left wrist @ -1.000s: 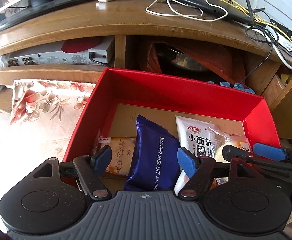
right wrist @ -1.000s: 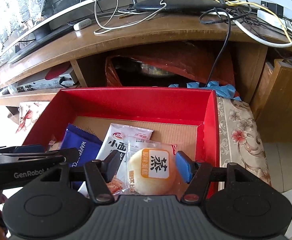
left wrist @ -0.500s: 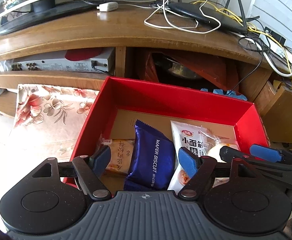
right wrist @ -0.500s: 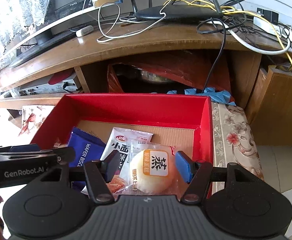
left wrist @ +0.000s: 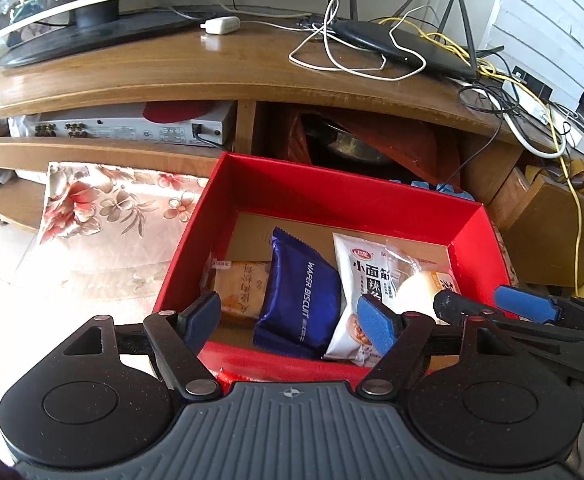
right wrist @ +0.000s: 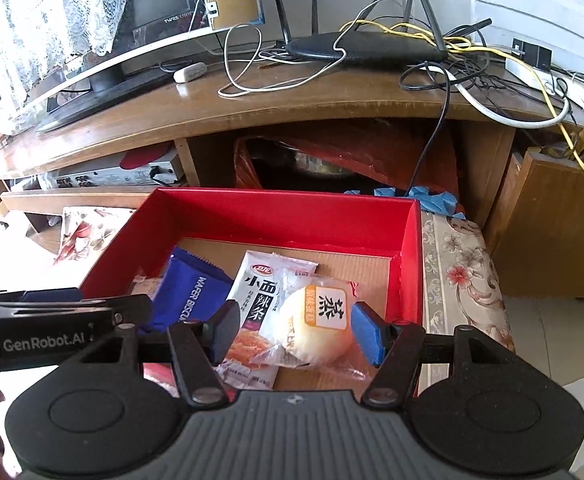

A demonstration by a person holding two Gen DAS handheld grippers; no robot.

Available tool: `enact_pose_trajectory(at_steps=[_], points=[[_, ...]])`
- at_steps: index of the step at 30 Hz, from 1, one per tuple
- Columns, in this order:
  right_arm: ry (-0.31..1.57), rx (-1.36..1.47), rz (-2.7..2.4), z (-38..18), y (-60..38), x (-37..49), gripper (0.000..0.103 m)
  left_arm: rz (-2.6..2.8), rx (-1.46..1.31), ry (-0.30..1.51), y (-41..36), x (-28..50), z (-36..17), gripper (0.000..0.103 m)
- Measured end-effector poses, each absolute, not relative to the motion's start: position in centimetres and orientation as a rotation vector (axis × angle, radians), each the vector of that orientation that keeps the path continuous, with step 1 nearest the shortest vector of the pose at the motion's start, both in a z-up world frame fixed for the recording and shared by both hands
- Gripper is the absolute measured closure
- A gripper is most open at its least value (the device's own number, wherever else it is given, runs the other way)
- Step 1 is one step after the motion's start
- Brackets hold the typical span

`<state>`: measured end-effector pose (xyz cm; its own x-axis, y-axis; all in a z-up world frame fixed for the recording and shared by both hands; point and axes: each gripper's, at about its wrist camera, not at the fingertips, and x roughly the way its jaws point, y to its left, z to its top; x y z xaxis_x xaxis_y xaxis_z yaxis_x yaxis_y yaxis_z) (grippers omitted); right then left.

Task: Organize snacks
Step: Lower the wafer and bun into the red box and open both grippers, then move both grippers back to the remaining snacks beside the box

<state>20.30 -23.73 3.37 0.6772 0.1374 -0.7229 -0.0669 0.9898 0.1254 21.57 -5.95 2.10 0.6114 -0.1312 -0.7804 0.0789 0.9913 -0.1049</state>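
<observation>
I have four snacks lying in the red box (left wrist: pixel 331 196), low in the centre of both views. My left gripper (left wrist: pixel 292 316) hovers with its jaws apart and empty over the blue wafer packet (left wrist: pixel 301 292), which reads "WAFER BISCUIT". My right gripper (right wrist: pixel 295 330) is also spread, holding nothing, either side of the round bun (right wrist: pixel 315 332) in clear wrap. I judge everything here light. The foil looks slippery and its wafers brittle, so I would pinch a crimped end seam. The bun is soft, so take it by loose wrap. The white spicy-strip packet (right wrist: pixel 258 300) carries Chinese print, as does the orange pastry pack (left wrist: pixel 242 288). The left gripper's side reads "GenRobot.AI".
</observation>
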Motion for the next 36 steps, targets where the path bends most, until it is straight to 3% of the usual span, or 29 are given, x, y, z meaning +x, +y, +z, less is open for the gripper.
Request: enact_pose_trajectory(at_steps=[36], points=[[0.973, 0.076, 0.188, 0.9, -21.8, 13.5, 0.045, -0.164, -0.008, 0.988, -3.5, 13.9, 0.2, 0.019]])
